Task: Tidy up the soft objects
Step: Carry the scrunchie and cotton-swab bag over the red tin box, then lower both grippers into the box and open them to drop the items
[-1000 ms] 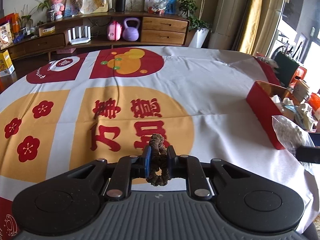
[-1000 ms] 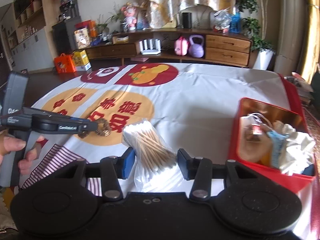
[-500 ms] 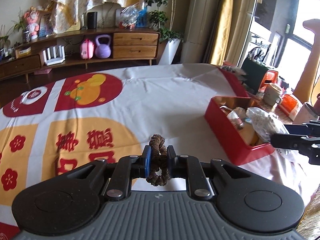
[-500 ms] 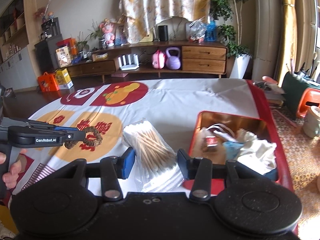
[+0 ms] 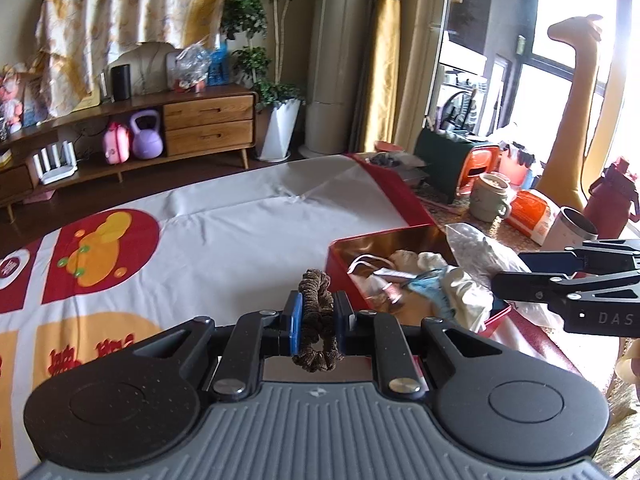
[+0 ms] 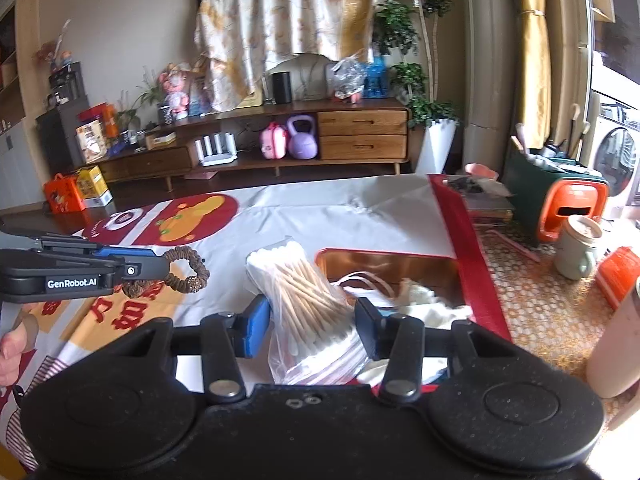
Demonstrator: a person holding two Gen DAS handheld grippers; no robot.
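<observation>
My left gripper (image 5: 318,318) is shut on a brown hair scrunchie (image 5: 314,284) and holds it in the air just left of the red tin box (image 5: 340,276). In the right wrist view the same scrunchie (image 6: 188,272) hangs from the left gripper (image 6: 158,266) above the tablecloth. My right gripper (image 6: 312,322) is shut on a clear bag of cotton swabs (image 6: 304,292), held over the near left corner of the red box (image 6: 484,312). Inside the box lie white cloths, a face mask and small packets. The right gripper (image 5: 516,276) also shows over the box's right side.
The table carries a white cloth with red and orange prints (image 5: 240,240). Its right edge drops to a floor with a cream jug (image 6: 578,252), an orange stool (image 6: 568,208) and bags. A wooden sideboard (image 6: 360,136) stands beyond. A hand (image 6: 12,348) grips the left tool.
Both grippers have swung right and risen a little, each keeping its load. The red box has come from the right edge of the views to just in front of both grippers.
</observation>
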